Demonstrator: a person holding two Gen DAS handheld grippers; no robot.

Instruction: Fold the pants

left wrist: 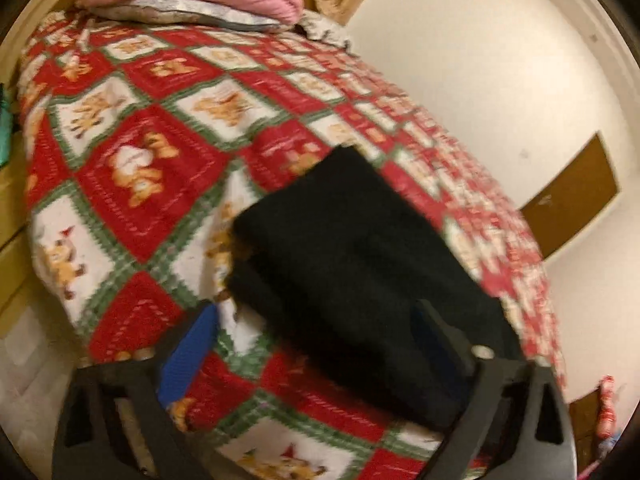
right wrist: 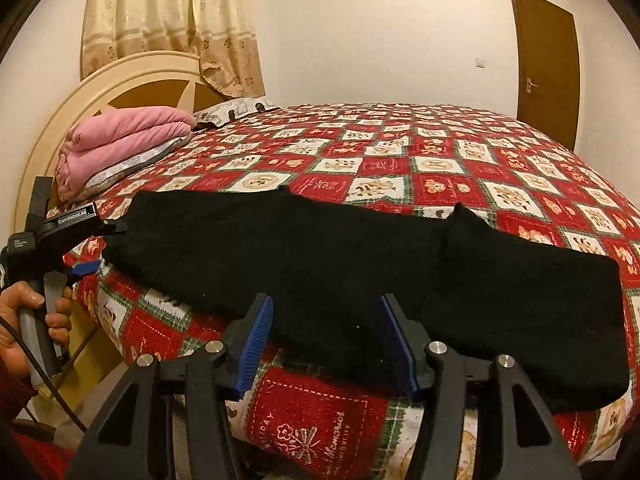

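Note:
Black pants [right wrist: 340, 276] lie stretched along the near edge of the bed, folded lengthwise, with one end at the left and the other at the right. They also show in the left wrist view [left wrist: 352, 272], which is blurred. My right gripper [right wrist: 326, 320] is open, its blue-padded fingers [right wrist: 256, 340] standing either side of the pants' near edge. My left gripper [left wrist: 316, 344] is open at the pants' left end; it shows in the right wrist view [right wrist: 94, 248], held by a hand.
A red, white and green patterned quilt [right wrist: 400, 168] covers the bed. A folded pink blanket [right wrist: 120, 136] on pillows sits by the cream headboard [right wrist: 120, 80]. A brown door [right wrist: 548, 60] and curtain [right wrist: 172, 16] are behind.

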